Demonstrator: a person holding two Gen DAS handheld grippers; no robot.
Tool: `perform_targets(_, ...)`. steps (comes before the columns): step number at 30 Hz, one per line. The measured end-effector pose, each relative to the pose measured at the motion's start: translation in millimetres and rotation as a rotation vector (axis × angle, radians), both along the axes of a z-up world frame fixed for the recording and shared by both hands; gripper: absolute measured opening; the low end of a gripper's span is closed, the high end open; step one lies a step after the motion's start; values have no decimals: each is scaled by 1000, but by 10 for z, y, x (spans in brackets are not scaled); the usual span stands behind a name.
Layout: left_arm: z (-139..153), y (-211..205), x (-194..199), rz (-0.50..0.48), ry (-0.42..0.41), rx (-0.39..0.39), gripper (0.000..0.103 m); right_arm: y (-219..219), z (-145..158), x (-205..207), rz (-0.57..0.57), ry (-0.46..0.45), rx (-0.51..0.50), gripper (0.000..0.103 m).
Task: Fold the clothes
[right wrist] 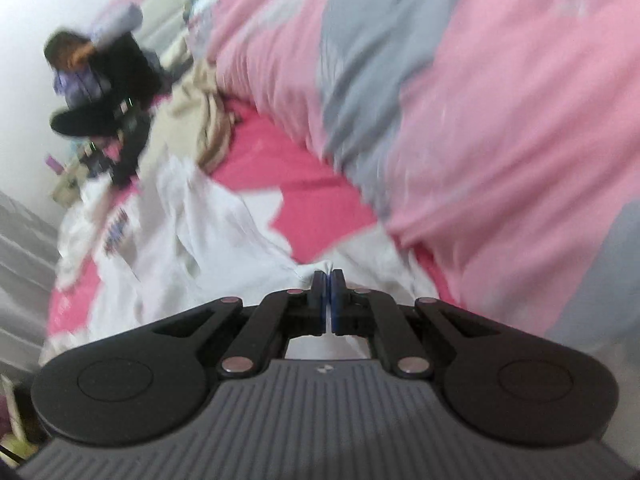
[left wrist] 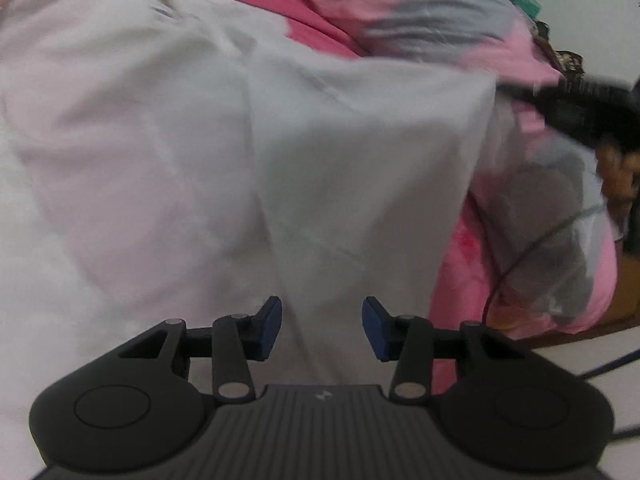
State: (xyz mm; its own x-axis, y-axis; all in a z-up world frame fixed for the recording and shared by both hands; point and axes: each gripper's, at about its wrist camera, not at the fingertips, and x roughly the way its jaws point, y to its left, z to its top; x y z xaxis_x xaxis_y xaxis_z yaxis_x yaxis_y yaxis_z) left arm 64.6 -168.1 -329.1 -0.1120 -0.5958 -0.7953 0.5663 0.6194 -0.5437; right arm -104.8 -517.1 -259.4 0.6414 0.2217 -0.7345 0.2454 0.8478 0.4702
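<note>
The white garment (left wrist: 248, 152) lies spread on the bed's pink sheet (right wrist: 280, 168), its long axis running away from the left tongs (left wrist: 322, 328), which hover released above its near part. Only the right-wrist view shows the right tongs (right wrist: 329, 300) clenched on a bunched white edge, beside a pink-and-grey quilt (right wrist: 460, 100).

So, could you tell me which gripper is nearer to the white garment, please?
Right. The right gripper is shut on a pinch of the white garment; the left gripper is open above it, holding nothing.
</note>
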Motion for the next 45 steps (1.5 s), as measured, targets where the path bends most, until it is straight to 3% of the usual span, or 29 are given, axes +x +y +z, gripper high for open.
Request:
perform_targets(6,-296,-360,-227,39,109,-7,45,-123,406,266,93,-44,135,0)
perform_targets(11,-95,200,-360,192,92,31,47,99,544,418,267,-21,220,0)
perform_targets(17,147,873,-520,376,70,78,47,765,542,574,565,33,300,0)
perform_targets(24,624,2068,-771,729,-37,159,46,1936,318,637,969,215,275,0)
perform_targets(27,651,2196,-765,812,-55,132,46,2466,48,618,1106,307,209,1)
perform_targets(31,483,2158,-656,871,-26,70,45,2928,-472,385,1184,389,127,4)
perform_targets(33,380,2056,-566,880,-14,51,45,3159,-731,268,1223,430,85,7)
perform_targets(35,272,1961,-540,857,10,30,45,3390,-991,152,1261,472,42,40)
perform_targets(36,224,1885,-507,834,17,24,45,3480,-1080,86,1280,480,20,42)
perform_targets(38,132,1700,-451,764,32,34,45,3473,-957,-95,1319,408,-24,44)
perform_targets(40,66,1515,-408,682,45,57,46,3325,-717,-258,1328,328,12,50)
perform_targets(42,2,1337,-383,595,70,78,50,3087,-530,-360,1295,302,43,51)
perform_targets(45,-103,1109,-370,484,122,100,56,2688,-313,-479,1187,239,-28,51)
